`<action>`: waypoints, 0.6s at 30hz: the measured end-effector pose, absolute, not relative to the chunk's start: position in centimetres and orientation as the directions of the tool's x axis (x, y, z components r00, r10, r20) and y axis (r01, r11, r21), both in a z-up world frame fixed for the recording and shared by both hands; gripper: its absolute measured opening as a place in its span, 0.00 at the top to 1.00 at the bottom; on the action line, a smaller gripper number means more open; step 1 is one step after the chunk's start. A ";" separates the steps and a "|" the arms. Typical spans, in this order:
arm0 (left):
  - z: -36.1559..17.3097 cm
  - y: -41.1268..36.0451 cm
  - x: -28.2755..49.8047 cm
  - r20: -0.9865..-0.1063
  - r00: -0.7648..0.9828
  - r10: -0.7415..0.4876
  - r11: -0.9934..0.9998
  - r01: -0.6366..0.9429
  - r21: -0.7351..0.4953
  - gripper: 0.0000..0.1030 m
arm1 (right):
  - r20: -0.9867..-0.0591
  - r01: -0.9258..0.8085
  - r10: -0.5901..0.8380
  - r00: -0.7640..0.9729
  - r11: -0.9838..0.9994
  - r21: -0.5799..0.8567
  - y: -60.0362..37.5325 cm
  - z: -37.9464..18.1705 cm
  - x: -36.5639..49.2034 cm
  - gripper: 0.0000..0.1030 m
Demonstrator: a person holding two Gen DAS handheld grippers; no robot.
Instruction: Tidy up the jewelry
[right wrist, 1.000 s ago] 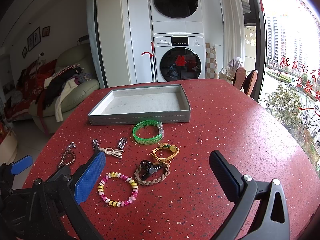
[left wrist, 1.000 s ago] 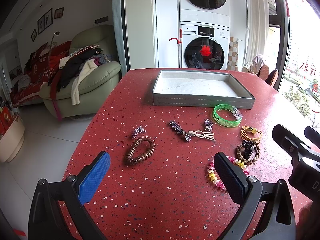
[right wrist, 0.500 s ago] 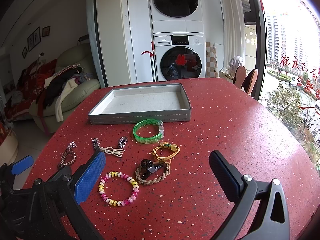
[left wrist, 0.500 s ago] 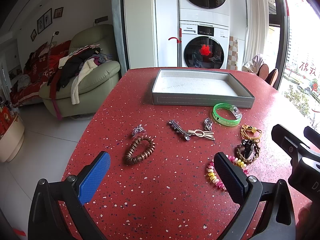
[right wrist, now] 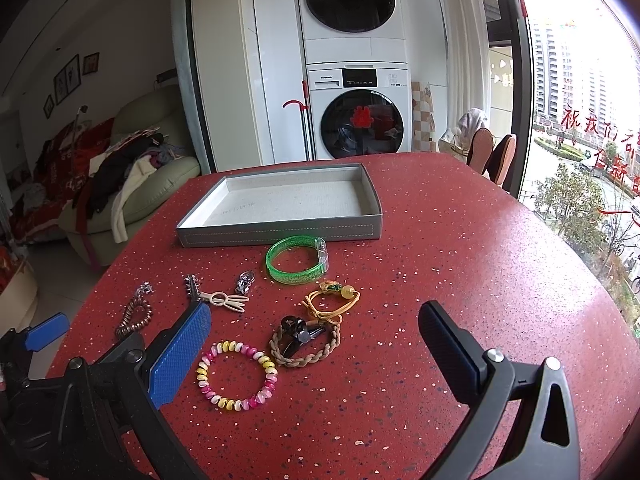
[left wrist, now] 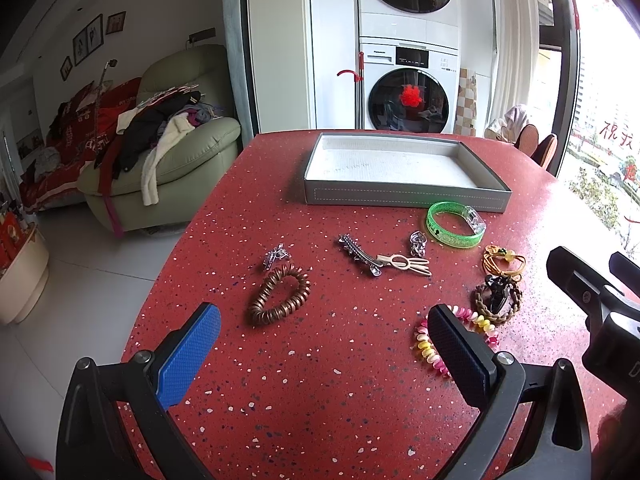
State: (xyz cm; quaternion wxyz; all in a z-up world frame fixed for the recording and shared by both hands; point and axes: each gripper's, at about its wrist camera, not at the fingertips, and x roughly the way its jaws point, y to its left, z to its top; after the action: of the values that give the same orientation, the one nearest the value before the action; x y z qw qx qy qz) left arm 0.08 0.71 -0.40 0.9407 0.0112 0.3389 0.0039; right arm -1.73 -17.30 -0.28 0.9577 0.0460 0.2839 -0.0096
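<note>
An empty grey tray [left wrist: 404,197] [right wrist: 280,234] sits far across the red table. In front of it lie a green bangle [left wrist: 454,225] [right wrist: 297,259], a brown bead bracelet [left wrist: 280,294] [right wrist: 134,316], a silver hair clip [left wrist: 358,254], a cream clip [left wrist: 406,264] [right wrist: 226,300], a yellow cord bracelet [left wrist: 502,262] [right wrist: 332,300], a braided bracelet with a black clip [left wrist: 498,298] [right wrist: 304,340] and a pink-yellow coil bracelet [left wrist: 424,344] [right wrist: 236,376]. My left gripper [left wrist: 320,332] is open, short of the brown bracelet. My right gripper [right wrist: 316,336] is open above the braided bracelet.
Small silver charms [left wrist: 276,256] [left wrist: 418,242] lie among the jewelry. The table's left edge [left wrist: 160,264] drops to a white floor. A green sofa [left wrist: 168,168] heaped with clothes, stacked washing machines [left wrist: 408,64] and chairs [right wrist: 492,156] stand beyond the table.
</note>
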 end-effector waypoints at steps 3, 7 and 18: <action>-0.6 0.8 0.4 -0.654 0.757 0.002 1.000 0.014 0.020 0.00 | -0.563 0.044 0.016 0.826 0.995 0.092 -17.7 -0.5 -1.3 0.00; -1.0 1.9 1.5 -0.689 0.724 -0.031 0.999 0.034 -0.010 0.00 | -0.611 0.063 -0.002 0.792 0.995 0.079 -18.7 -1.0 -0.4 0.00; -2.6 7.5 6.2 -0.764 0.643 -0.050 0.997 -0.016 -0.079 0.00 | -0.759 0.154 0.069 0.647 0.964 0.219 -24.2 -3.3 4.8 0.01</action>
State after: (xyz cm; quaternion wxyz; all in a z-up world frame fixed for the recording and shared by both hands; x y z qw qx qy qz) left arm 6.21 7.51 -2.64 0.9055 -0.0393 0.4224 -0.0094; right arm 4.81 -24.16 -3.26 0.8977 0.1328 0.4194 -0.0237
